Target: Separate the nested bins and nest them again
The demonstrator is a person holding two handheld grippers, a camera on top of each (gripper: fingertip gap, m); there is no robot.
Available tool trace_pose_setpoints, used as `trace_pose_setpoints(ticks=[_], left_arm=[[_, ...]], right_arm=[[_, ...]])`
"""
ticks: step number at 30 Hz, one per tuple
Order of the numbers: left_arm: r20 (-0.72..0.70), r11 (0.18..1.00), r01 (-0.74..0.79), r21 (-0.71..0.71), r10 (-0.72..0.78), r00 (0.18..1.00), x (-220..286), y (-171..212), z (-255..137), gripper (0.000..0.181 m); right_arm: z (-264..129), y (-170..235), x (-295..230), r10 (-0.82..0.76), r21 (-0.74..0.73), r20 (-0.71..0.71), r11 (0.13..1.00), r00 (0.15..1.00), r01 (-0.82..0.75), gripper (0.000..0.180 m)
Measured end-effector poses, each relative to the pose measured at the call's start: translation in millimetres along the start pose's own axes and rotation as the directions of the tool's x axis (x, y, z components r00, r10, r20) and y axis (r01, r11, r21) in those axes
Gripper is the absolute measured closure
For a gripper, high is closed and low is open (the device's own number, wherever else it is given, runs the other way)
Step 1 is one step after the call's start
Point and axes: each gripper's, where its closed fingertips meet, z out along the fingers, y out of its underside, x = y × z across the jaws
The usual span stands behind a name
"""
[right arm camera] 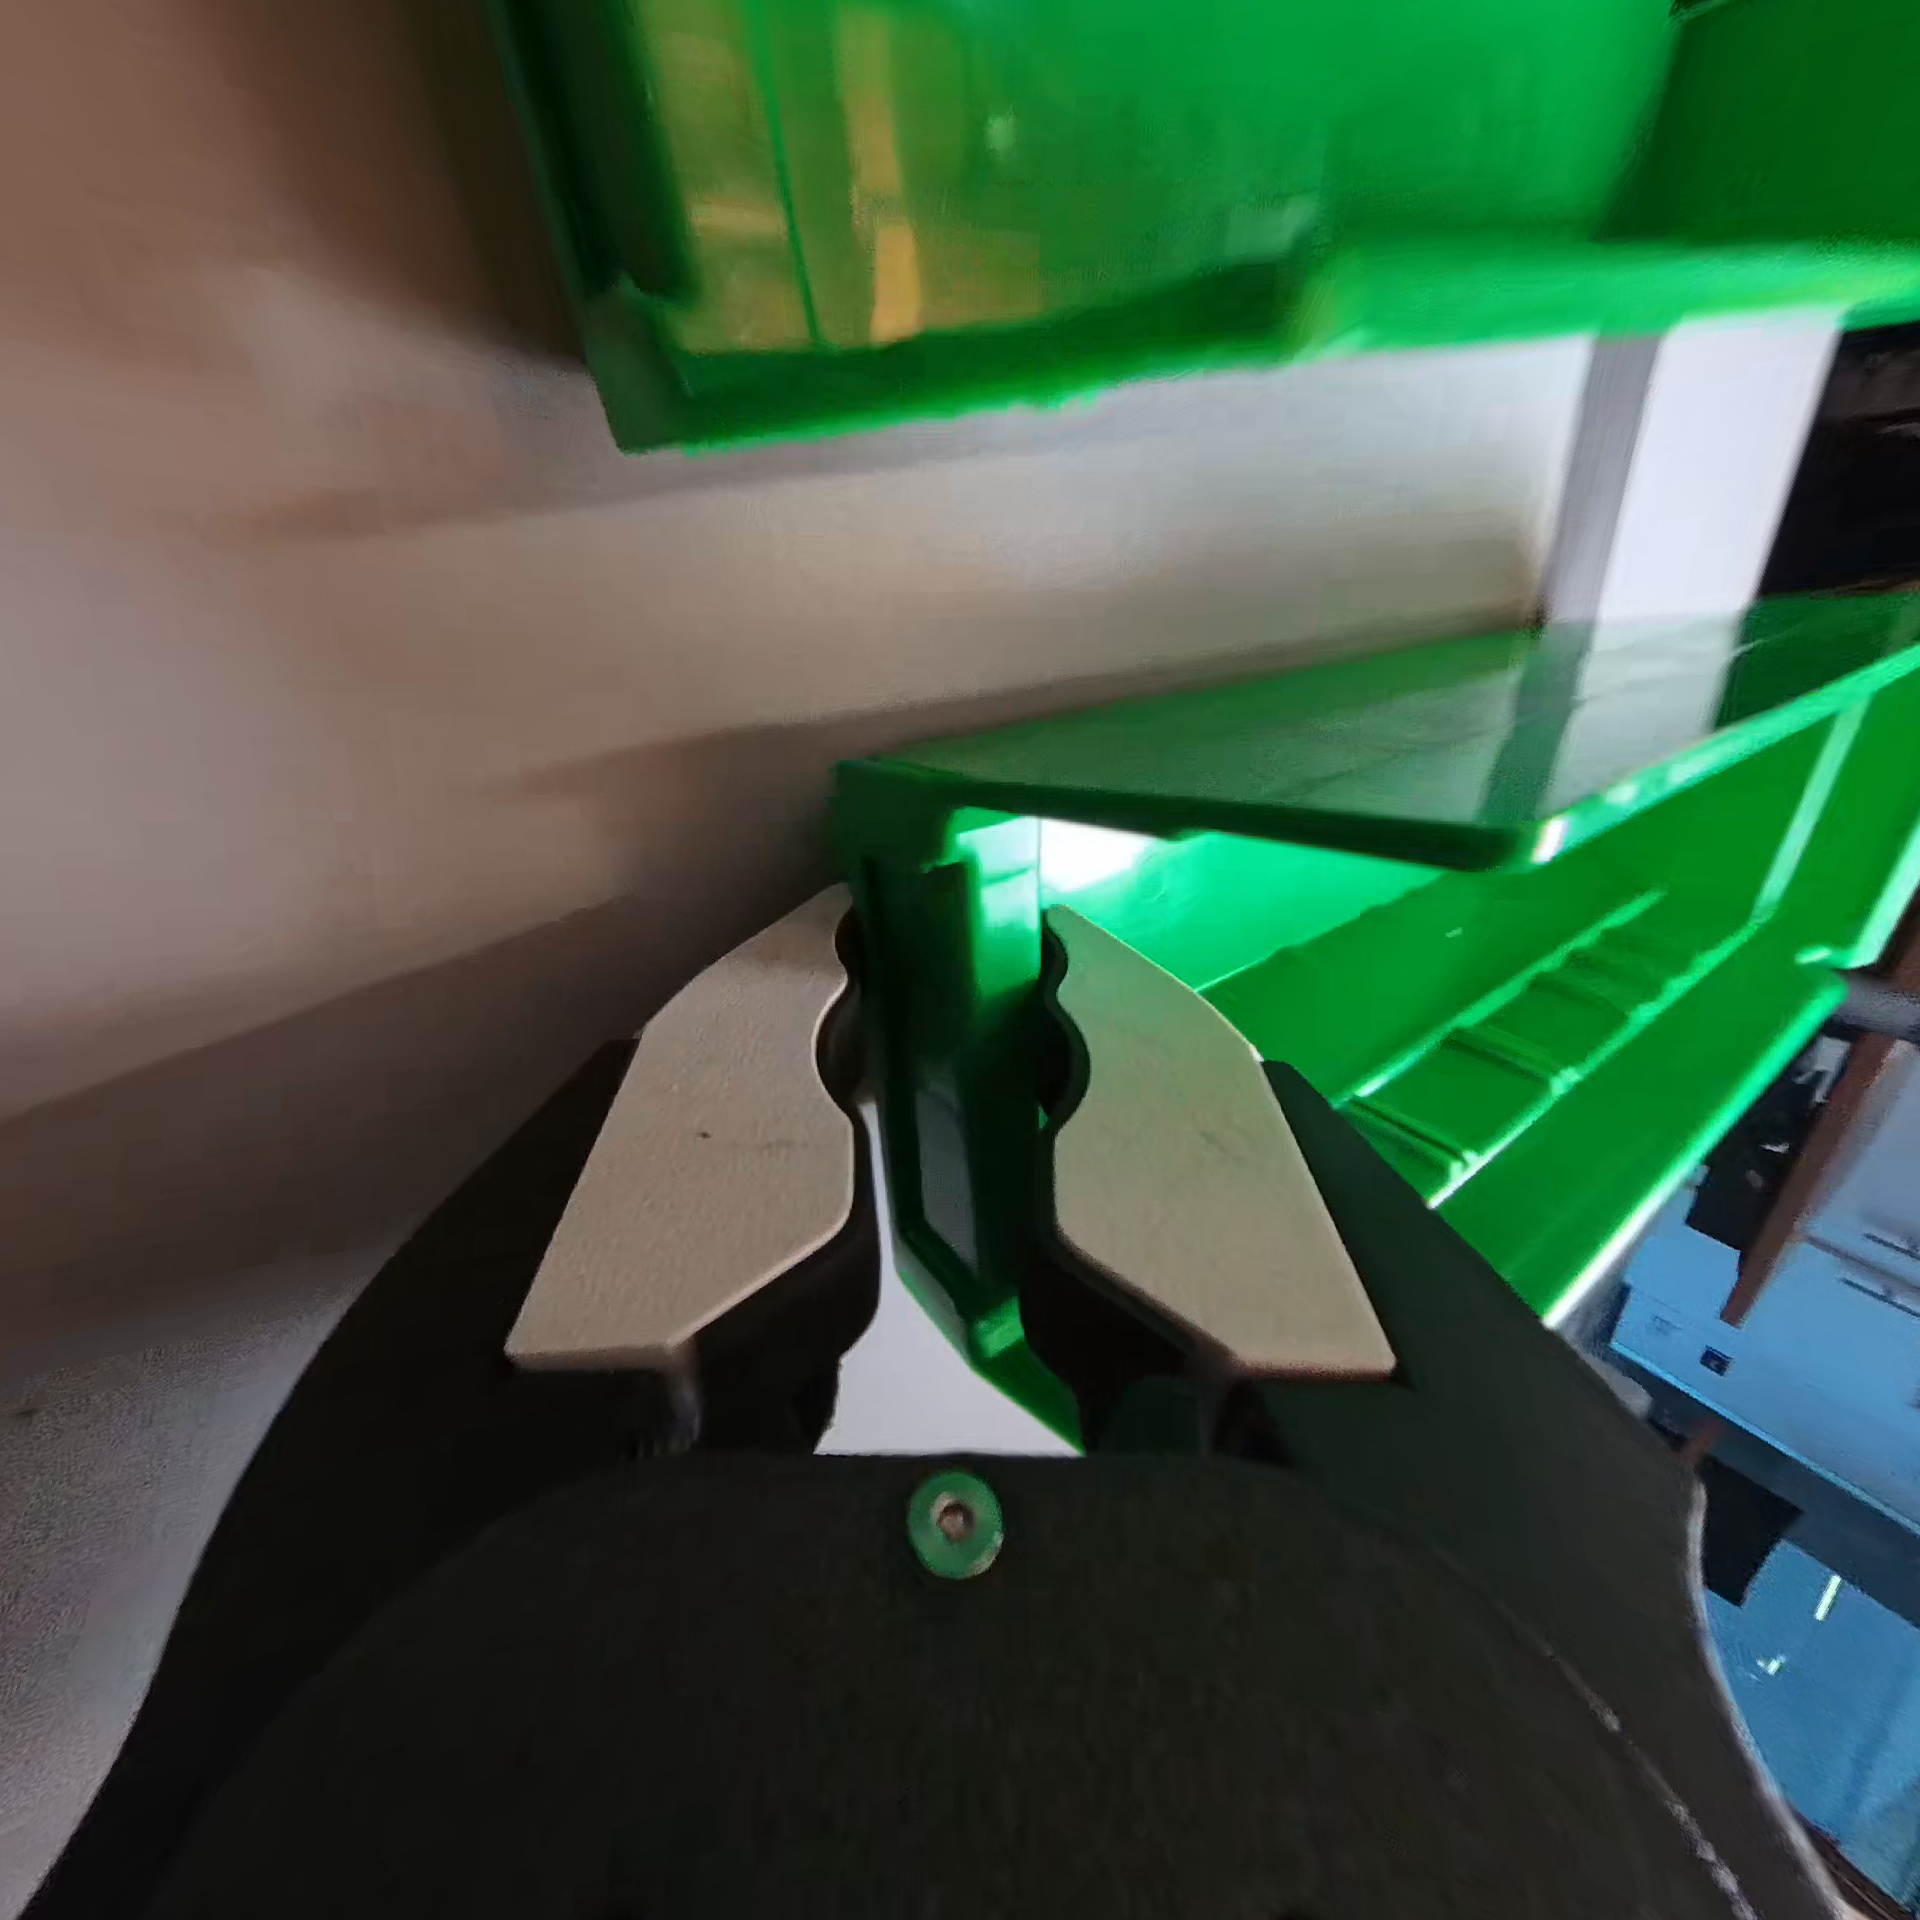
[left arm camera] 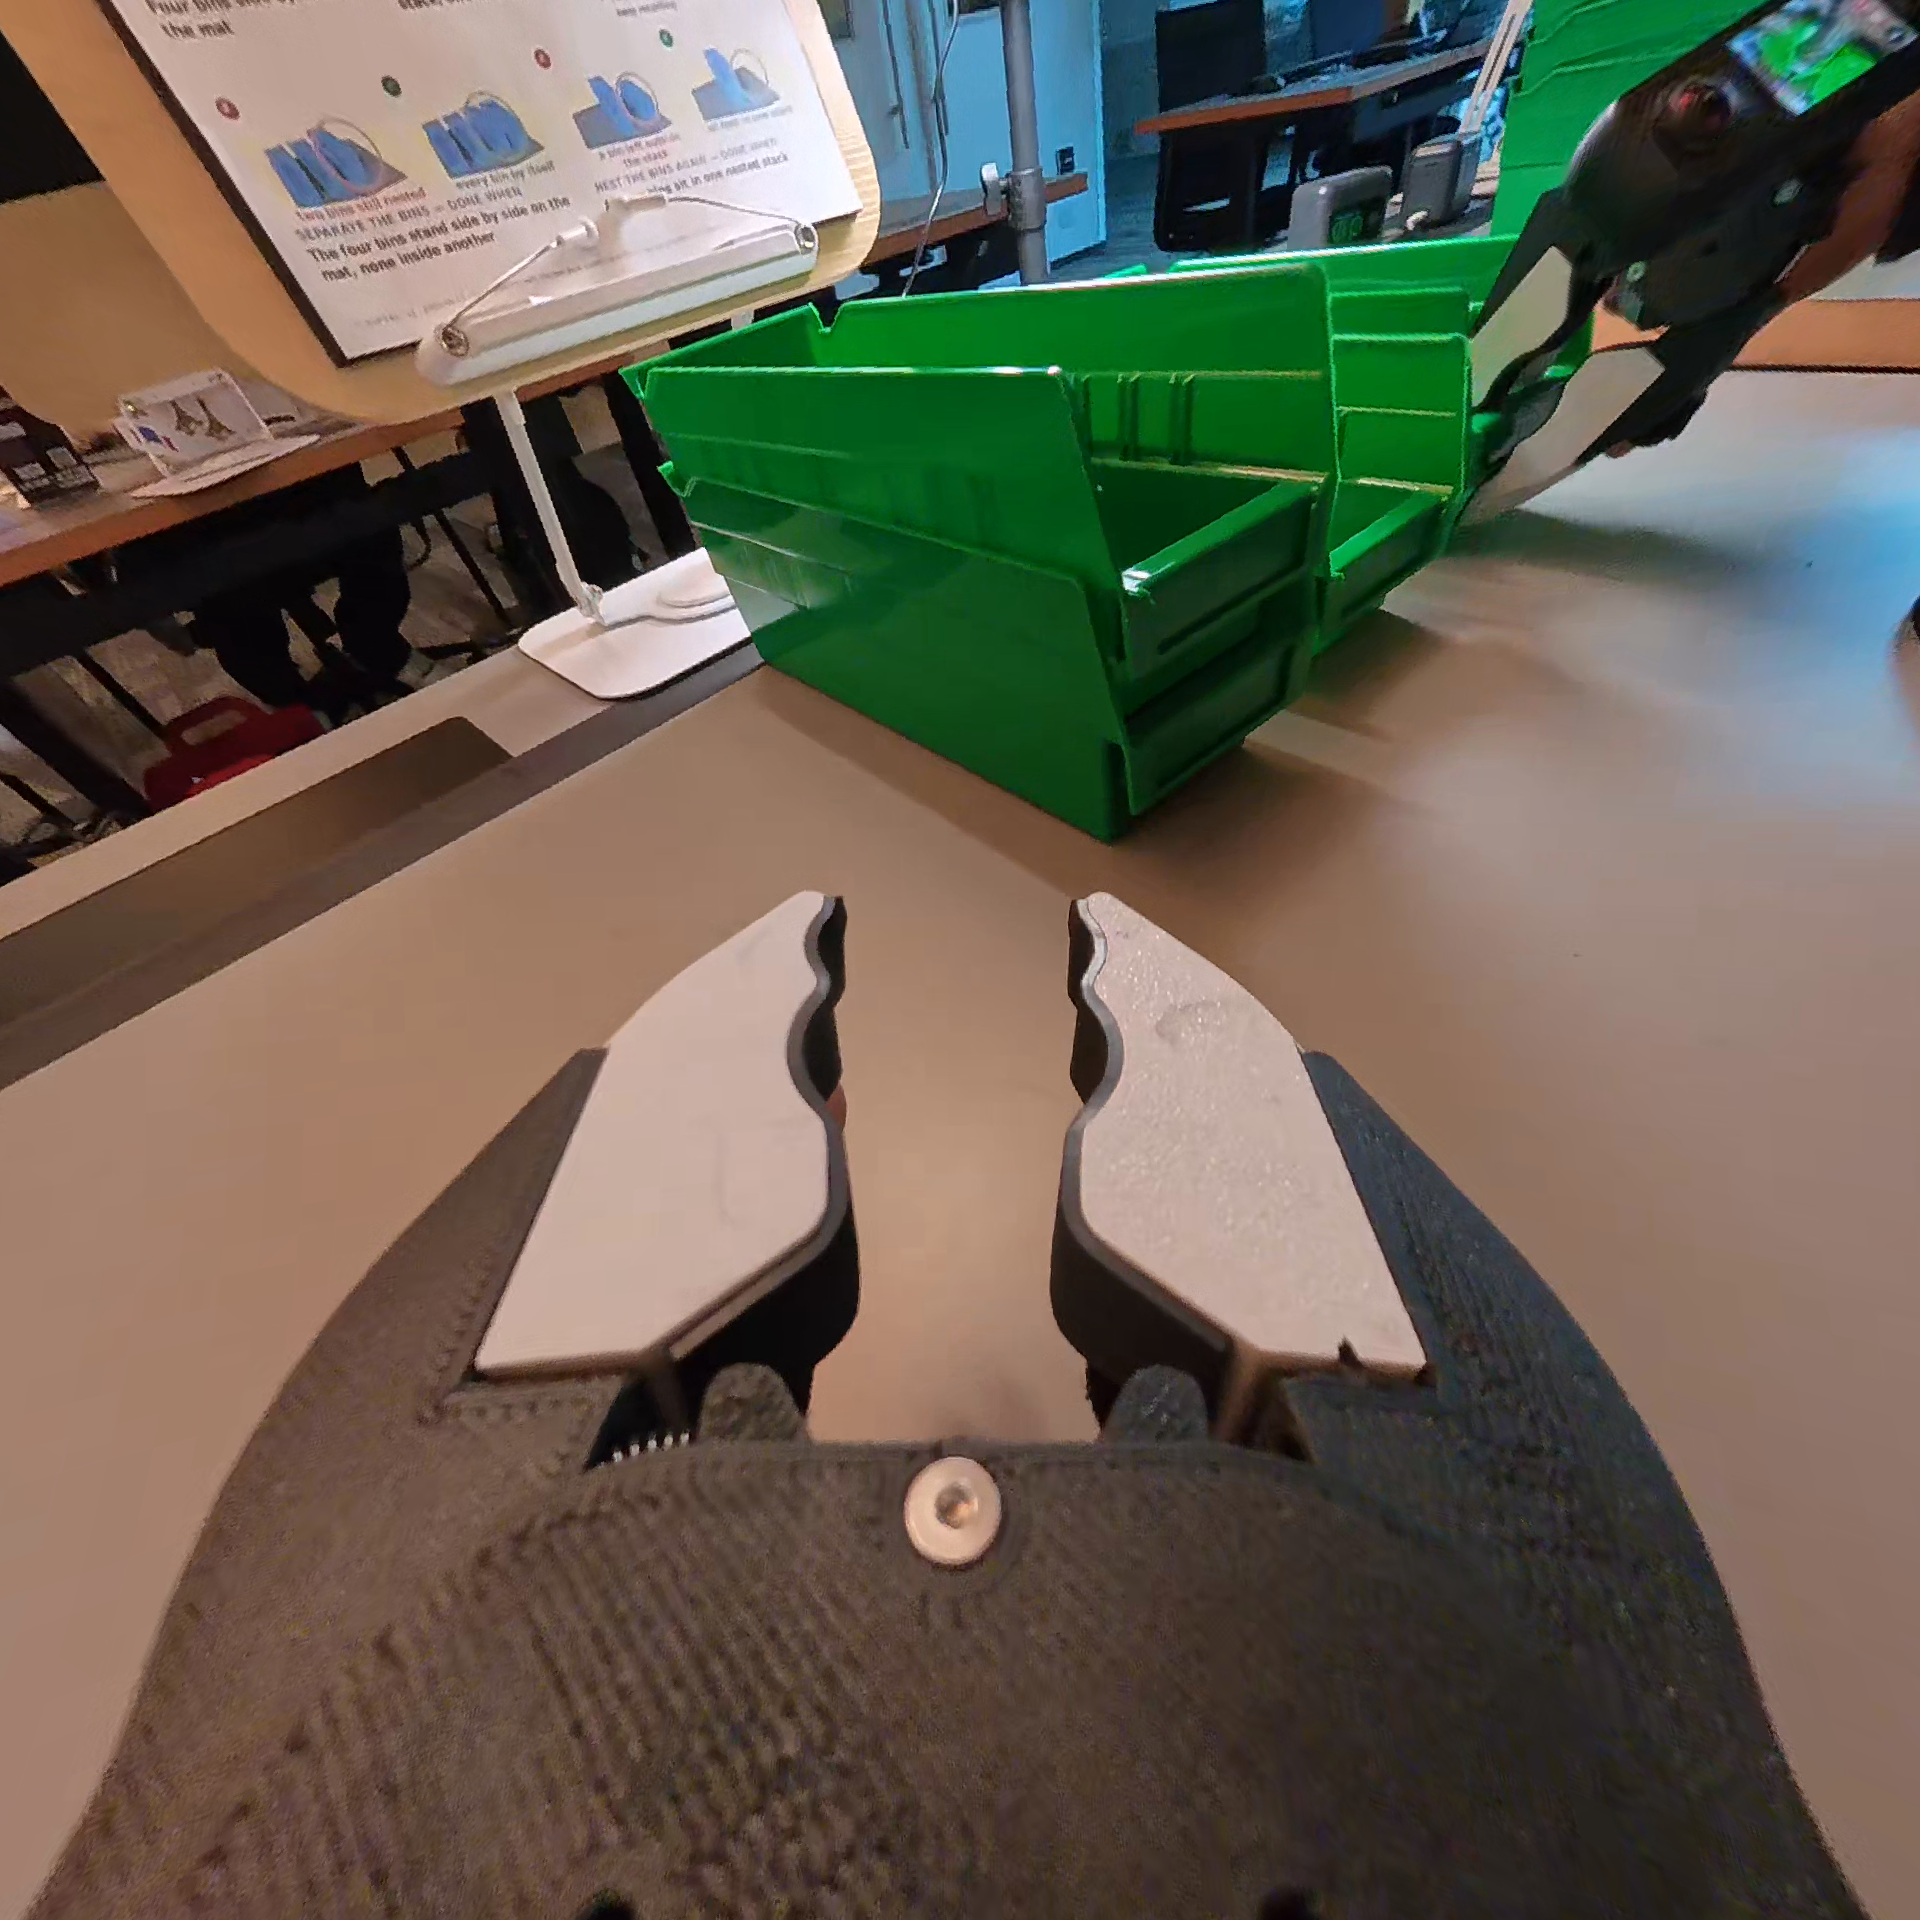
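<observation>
A stack of nested green bins (left arm camera: 935,582) stands on the tan mat (left arm camera: 1455,935), ahead of my left gripper (left arm camera: 956,925). The left gripper is open and empty, low over the mat and a short way in front of the stack. Another green bin (left arm camera: 1392,436) sits just right of the stack, touching it or nearly so. My right gripper (left arm camera: 1527,416) grips this bin at its right side. In the right wrist view the right gripper (right arm camera: 945,925) is shut on a wall of that bin (right arm camera: 1558,1039), which looks tilted. The blurred stack (right arm camera: 935,208) fills the top.
An instruction sheet (left arm camera: 499,156) on a white stand with a flat base (left arm camera: 634,634) stands at the mat's far left edge, next to the stack. A dark strip (left arm camera: 260,831) runs along the mat's left edge. Desks and office gear lie beyond. The gap from one gripper's tips to the other's is roughly 40 cm.
</observation>
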Motion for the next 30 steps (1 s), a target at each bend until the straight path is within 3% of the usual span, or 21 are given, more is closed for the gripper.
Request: trace_pose_setpoints(ticks=[8,16,19,23,30], left_arm=[[0.010,0.999,0.026,0.029,-0.026,1.000,-0.6,-6.1,-2.4,0.138],[0.032,1.000,-0.005,0.013,0.004,0.999,1.9,-1.6,0.9,0.138],[0.051,0.999,-0.041,-0.004,0.041,0.998,0.7,2.7,1.8,0.138],[0.067,0.998,-0.068,-0.014,0.068,0.995,-0.2,5.8,1.1,0.138],[0.101,0.997,-0.075,0.020,0.073,0.992,-5.3,-2.6,-4.1,0.137]], right_arm=[[-105.4,-30.6,35.4,-0.008,0.008,-0.091,1.000,0.996,0.009,0.153],[-203.9,-156.1,61.7,-0.075,0.188,-0.195,0.976,0.978,0.112,0.152],[-206.0,-206.4,58.0,-0.086,0.223,-0.178,0.967,0.980,0.125,0.152],[-180.2,-250.6,47.0,-0.121,0.209,-0.141,0.967,0.983,0.149,0.152],[-132.4,-274.9,27.6,-0.147,0.186,-0.064,0.970,0.987,0.157,0.151]])
